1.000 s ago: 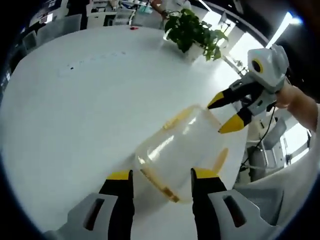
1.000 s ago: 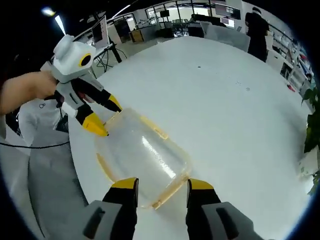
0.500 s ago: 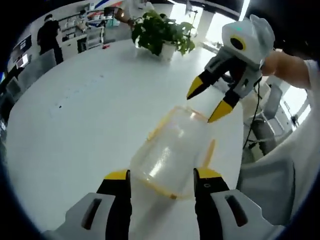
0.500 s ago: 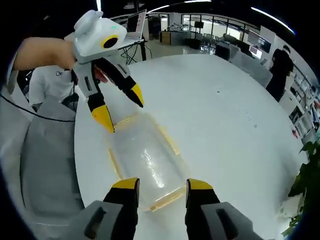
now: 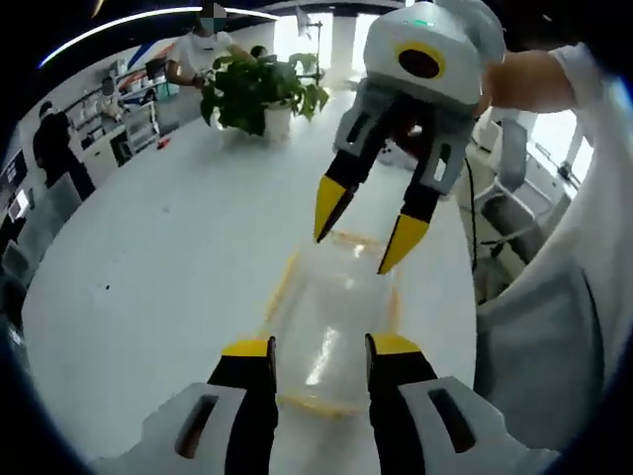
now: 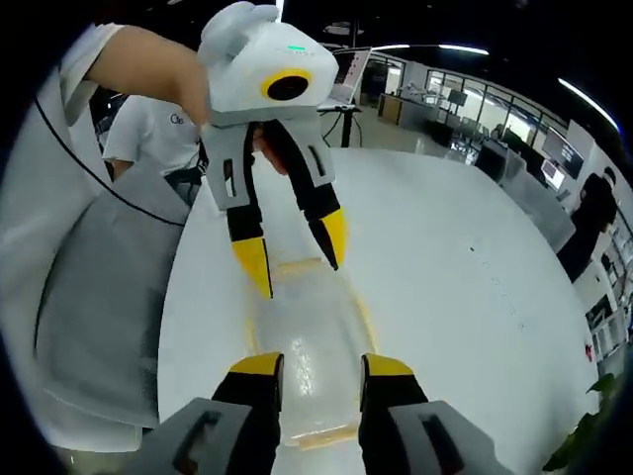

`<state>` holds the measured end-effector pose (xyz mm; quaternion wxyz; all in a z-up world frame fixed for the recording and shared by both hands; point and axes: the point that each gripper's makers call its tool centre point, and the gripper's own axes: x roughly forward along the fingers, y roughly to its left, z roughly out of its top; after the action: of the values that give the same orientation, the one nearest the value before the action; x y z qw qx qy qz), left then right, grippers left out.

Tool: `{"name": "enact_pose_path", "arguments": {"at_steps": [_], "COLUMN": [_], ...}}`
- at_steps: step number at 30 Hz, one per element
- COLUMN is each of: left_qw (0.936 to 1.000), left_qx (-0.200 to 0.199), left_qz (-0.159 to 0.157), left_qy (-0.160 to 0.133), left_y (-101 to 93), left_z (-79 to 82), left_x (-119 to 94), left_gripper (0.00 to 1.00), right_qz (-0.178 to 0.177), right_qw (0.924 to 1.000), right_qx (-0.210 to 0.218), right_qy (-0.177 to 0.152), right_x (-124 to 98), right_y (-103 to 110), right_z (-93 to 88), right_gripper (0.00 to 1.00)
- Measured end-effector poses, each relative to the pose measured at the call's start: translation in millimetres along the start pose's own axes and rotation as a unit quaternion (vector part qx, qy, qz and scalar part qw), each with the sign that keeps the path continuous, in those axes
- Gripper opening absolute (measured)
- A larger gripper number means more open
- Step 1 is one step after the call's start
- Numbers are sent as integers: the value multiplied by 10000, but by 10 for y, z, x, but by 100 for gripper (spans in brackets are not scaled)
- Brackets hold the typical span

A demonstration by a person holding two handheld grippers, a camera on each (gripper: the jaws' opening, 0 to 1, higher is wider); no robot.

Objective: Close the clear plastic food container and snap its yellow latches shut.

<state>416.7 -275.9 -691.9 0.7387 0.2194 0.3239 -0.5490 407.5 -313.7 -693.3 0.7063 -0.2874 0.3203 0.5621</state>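
Note:
A clear plastic container (image 5: 331, 312) with a yellow rim lies on the white table (image 5: 148, 257), its long axis running between my two grippers. Yellow latches (image 5: 282, 287) lie along its sides. My left gripper (image 5: 319, 348) is open, its jaws straddling the container's near end. My right gripper (image 5: 366, 226) comes in from above, open, its yellow tips over the far end. From the right gripper view, the container (image 6: 307, 332) runs away between my right gripper's (image 6: 322, 366) open jaws. The left gripper (image 6: 294, 252) hangs open over its far end.
A potted plant (image 5: 259, 91) stands at the table's far side, with people and desks behind it. The person's white clothing (image 5: 554, 336) is close to the table edge on the right, and on the left (image 6: 99, 297) in the right gripper view.
Both views have swung round, so the grippers now face each other along the container's length and loom larger. The container still lies on the table.

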Motion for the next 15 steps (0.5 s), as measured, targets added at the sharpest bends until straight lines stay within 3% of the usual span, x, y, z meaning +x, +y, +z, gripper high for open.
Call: {"name": "enact_pose_path", "arguments": {"at_steps": [5, 15], "left_qw": [9998, 9991], "left_qx": [-7, 185], "left_qz": [-166, -375], "left_qy": [-53, -29], "left_y": [-74, -235], "left_z": [16, -1], "left_x": [73, 211], "left_gripper": [25, 12], "right_qz": [99, 196], "right_qw": [9997, 9991], "right_qx": [-200, -325], "right_qy": [49, 187], "right_x": [64, 182], "right_y": [-14, -74], "right_z": [-12, -69], "right_gripper": [22, 23]}}
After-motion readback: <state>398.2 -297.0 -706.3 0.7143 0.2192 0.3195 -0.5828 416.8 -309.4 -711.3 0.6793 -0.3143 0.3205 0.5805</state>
